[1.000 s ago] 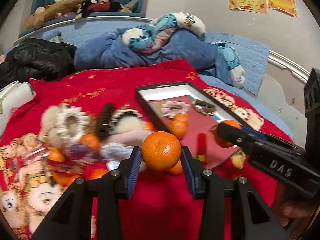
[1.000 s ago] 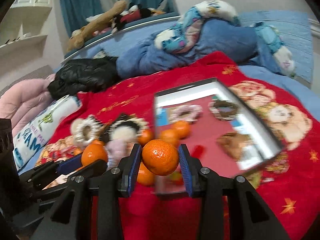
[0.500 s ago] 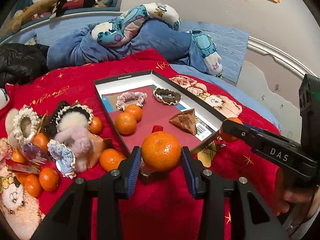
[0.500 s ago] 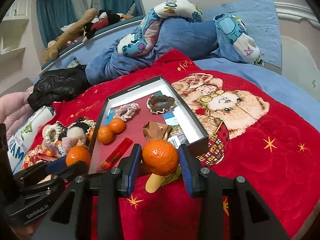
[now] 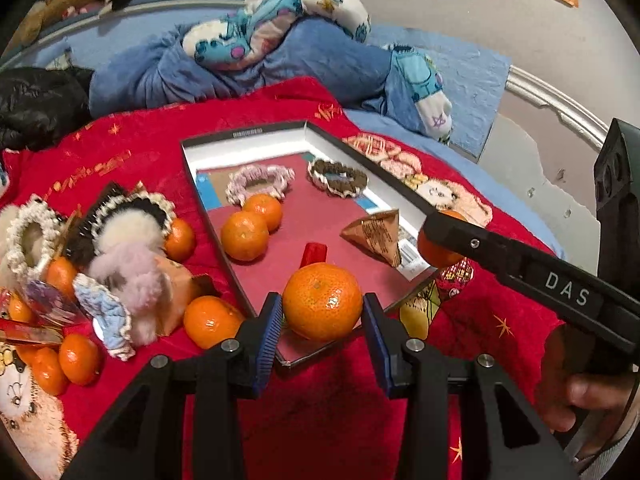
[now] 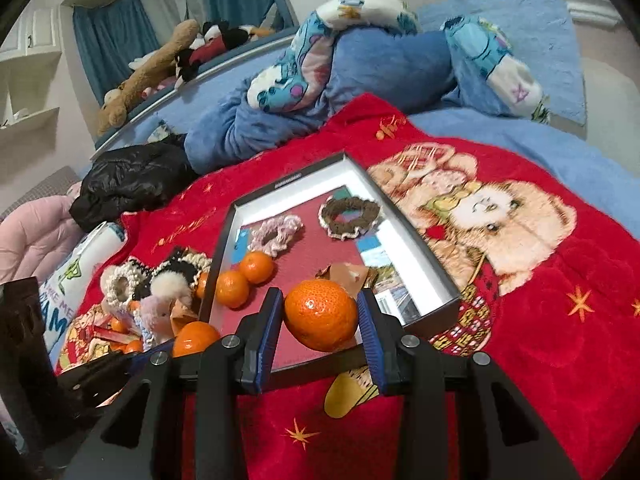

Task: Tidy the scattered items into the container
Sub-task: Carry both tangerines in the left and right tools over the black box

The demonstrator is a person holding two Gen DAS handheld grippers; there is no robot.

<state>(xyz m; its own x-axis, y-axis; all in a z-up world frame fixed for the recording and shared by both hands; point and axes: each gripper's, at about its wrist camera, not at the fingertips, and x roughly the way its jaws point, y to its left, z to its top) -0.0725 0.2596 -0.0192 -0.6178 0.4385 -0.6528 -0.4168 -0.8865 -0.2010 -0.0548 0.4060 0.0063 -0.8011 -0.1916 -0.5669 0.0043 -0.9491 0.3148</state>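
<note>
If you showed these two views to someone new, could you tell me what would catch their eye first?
Probably the tangerines: the left gripper and the right gripper each clamp one above the near end of the tray. Next, the tray's contents on the red blanket: two loose tangerines, a pink scrunchie and a brown scrunchie. Left of the tray lies a heap of scrunchies and tangerines.

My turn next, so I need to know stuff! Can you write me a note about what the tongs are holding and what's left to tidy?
Left tongs: shut on a tangerine.
Right tongs: shut on another tangerine, over the near end of the box.
Done: two tangerines, a pink scrunchie, a brown scrunchie and a paper wedge lie in the box.
Left: drop both held tangerines, then clear the pile of scrunchies and tangerines beside the box.
</note>
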